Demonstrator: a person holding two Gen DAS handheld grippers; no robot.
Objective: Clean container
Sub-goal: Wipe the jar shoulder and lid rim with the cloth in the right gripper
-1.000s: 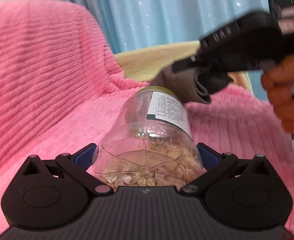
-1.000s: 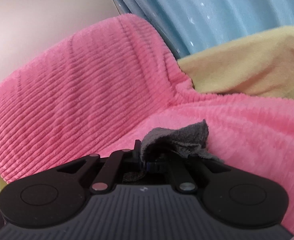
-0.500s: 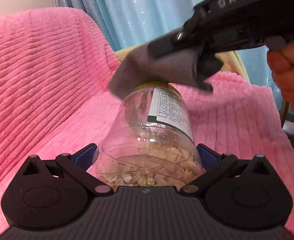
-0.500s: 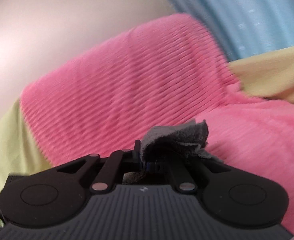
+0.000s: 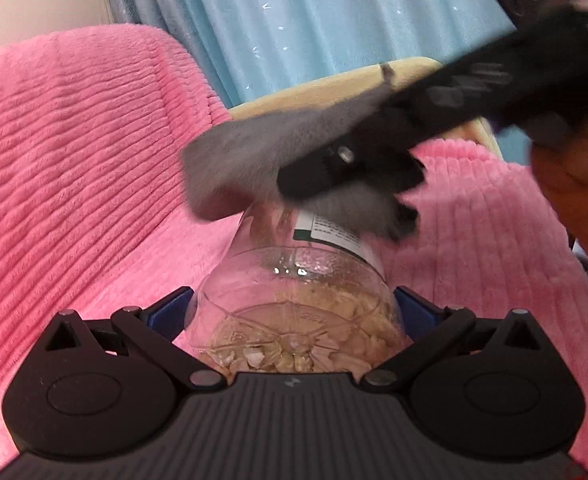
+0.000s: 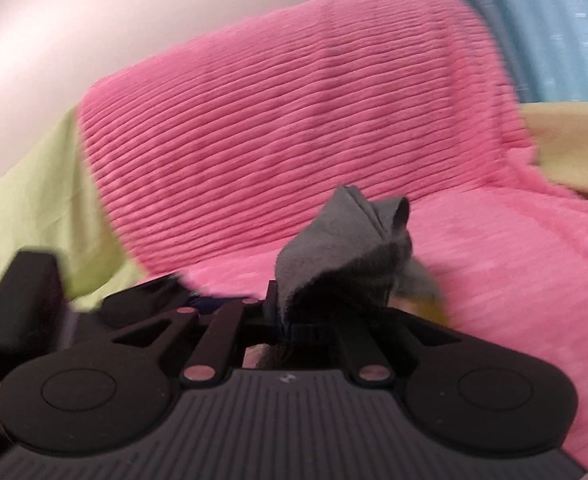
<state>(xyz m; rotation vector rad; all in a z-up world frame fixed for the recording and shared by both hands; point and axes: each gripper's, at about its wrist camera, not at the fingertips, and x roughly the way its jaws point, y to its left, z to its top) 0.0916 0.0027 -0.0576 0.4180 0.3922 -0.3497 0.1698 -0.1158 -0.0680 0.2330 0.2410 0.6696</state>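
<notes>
Clear plastic, thin-walled and glossy, is what we hold: the jar (image 5: 298, 304) sits base-first in our left claw (image 5: 294, 312), pinched between the 2 blue pads (image 5: 170, 312) and pointing away from us above the pink ribbed blanket (image 5: 74, 168). Pale chunks of food lie loose inside against the base, and a white printed label (image 5: 330, 232) wraps its upper side.

Our right claw (image 6: 314, 320) is closed on a grey cloth (image 5: 254, 160), which is draped over the far end of the jar; the cap is hidden beneath it, and motion blur smears the cloth's edge.

We judge the jar light but slick, and its walls will likely flex if squeezed hard, so the wide base, where the pads already bear, is the sound place to hold it. The loose contents can shift its balance when it tilts. The cloth is soft and limp, so only the part close to the claw can press firmly.
</notes>
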